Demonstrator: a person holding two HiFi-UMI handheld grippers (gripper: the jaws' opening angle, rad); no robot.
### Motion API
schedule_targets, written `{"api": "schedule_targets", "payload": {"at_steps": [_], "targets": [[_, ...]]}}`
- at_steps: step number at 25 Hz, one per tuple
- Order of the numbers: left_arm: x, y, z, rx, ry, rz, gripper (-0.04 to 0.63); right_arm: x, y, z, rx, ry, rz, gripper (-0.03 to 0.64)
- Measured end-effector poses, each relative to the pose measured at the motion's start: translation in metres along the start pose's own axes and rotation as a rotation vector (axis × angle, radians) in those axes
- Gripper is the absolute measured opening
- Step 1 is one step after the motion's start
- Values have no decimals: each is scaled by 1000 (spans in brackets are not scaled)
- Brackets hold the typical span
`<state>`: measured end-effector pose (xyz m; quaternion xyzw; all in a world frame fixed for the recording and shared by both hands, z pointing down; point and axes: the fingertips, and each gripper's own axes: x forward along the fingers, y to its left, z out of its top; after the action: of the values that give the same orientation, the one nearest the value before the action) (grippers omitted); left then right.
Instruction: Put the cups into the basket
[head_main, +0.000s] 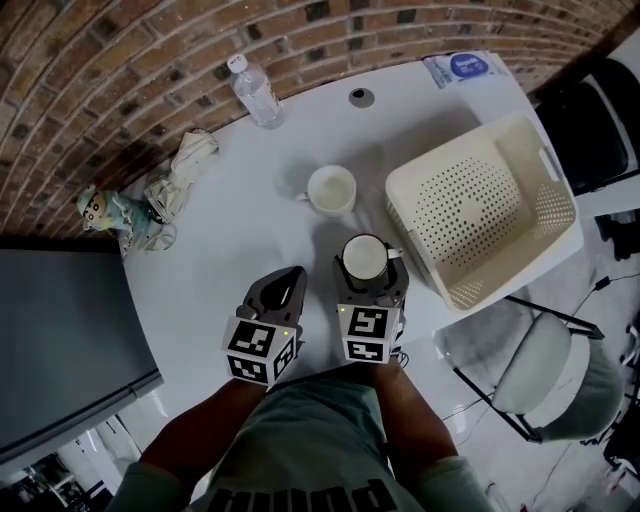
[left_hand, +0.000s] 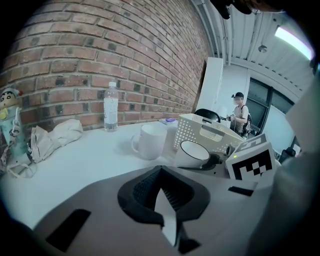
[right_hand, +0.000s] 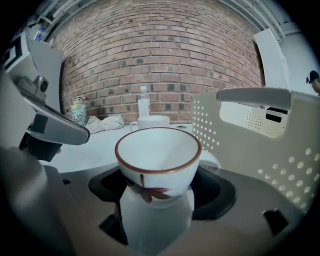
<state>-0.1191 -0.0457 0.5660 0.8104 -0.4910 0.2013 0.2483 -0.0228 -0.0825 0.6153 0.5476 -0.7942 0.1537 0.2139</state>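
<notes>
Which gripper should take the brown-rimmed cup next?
Right. The right gripper has the brown-rimmed cup between its open jaws, with the basket on its side; the left gripper is shut and empty.

White cup (right_hand: 157, 157) with brown rim and red motif; cream, perforated basket (head_main: 468, 292).

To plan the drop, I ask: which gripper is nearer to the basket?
Right. The right gripper, open around the brown-rimmed cup, is close beside the basket; the left gripper is farther off, beyond it.
</notes>
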Motion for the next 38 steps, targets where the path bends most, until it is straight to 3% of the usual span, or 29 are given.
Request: {"api": "schedule_targets", "payload": {"at_steps": [7,19,26,38], "targets": [[-4,4,7,-12,-18,10,3,-15,9,10,12,-30,30,371],[-29,-25,74,-17,-152,16,3,-90,12,104,47,-150,87,373],[-33,-57,126,-6,-245,16,3,-120,-33,159,42,-221,84,373],[11,-120,186,-10,-300,-16,3,-105,-126,187,34,-223,44,373]]}}
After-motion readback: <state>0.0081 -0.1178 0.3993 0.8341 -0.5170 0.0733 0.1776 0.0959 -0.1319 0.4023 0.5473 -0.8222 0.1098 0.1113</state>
